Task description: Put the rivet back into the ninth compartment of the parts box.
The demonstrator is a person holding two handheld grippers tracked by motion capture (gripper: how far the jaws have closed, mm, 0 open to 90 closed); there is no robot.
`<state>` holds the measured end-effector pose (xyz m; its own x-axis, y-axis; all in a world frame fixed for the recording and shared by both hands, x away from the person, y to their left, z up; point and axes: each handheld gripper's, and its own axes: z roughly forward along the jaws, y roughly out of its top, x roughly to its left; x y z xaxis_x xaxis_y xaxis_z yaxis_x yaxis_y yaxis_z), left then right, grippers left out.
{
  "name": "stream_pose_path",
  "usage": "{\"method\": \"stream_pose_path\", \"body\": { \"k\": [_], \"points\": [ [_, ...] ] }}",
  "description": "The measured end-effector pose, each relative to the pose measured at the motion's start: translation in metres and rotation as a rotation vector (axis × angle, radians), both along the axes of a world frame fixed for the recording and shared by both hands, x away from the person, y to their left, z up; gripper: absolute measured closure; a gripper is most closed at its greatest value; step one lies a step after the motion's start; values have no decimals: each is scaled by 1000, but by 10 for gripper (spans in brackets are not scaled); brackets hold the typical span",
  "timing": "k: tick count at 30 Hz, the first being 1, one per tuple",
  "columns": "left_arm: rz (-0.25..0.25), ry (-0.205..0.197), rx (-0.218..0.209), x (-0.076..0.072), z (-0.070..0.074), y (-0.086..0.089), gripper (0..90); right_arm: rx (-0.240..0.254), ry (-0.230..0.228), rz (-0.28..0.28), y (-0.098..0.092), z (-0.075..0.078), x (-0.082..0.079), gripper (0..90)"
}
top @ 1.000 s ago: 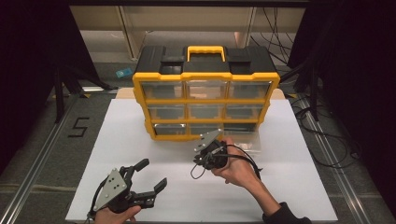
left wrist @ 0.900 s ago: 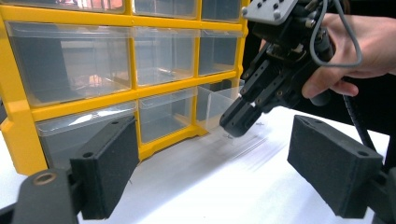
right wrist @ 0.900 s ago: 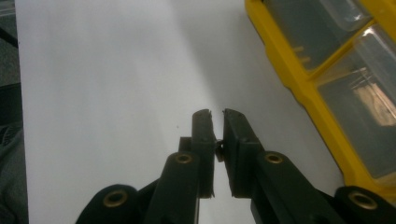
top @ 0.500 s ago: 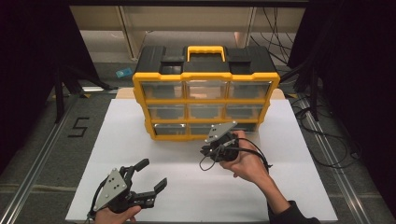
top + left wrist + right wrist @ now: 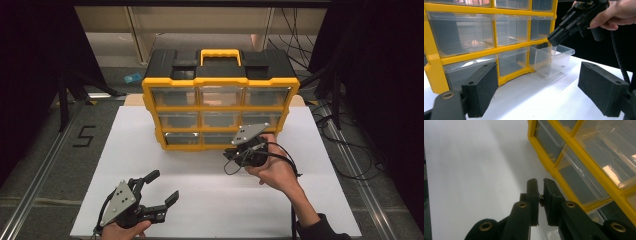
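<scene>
— White table (image 5: 210,200), dark room all round it, cables trailing on the floor at the right. Nearest us, the left hand-held gripper (image 5: 159,192) rests low over the table, jaws wide apart, nothing between them.

— And the right one?

— The right hand-held gripper (image 5: 231,156) is up in front of the yellow organiser (image 5: 220,107), jaws nearly together. In the right gripper view there's something tiny and brassy pinched between them, a small screw (image 5: 540,196) I'd guess; I can't make it out properly.

— Where would it go?

— The bottom right drawer (image 5: 552,58) is pulled out onto the table, clear plastic, with a couple of little screws lying in it. The gripper tip hangs just above its open top. I'd say keep the tip over the middle of the drawer and let go low, so the piece doesn't bounce out.

— Anything in the way?

— The right gripper's own cable loops close by. The other drawers are shut.
</scene>
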<state>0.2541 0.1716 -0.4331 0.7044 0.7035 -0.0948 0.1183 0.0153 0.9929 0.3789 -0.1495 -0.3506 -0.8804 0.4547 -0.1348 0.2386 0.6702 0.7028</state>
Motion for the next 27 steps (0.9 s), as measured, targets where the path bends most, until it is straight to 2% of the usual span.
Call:
{"method": "stream_pose_path", "body": {
  "k": [9,14,15,16,17,18,26,27],
  "points": [
    [0,0,0,0,0,0,160,20,-16,-43,-19,6,4,838],
    [-1,0,0,0,0,0,160,32,-15,-66,-28,8,6,838],
    [-1,0,0,0,0,0,160,27,-3,-62,-30,9,6,838],
    [-2,0,0,0,0,0,160,34,-19,-72,-31,9,7,838],
    [-4,-2,2,0,0,0,160,32,-11,-72,-33,9,7,838],
    [-3,-2,2,0,0,0,160,33,-21,-83,-34,9,8,838],
    [-2,-2,0,0,0,0,160,40,-3,-111,-48,9,11,838],
    [-2,-3,0,0,0,0,160,40,-18,-120,-50,9,11,838]
  ]
}}
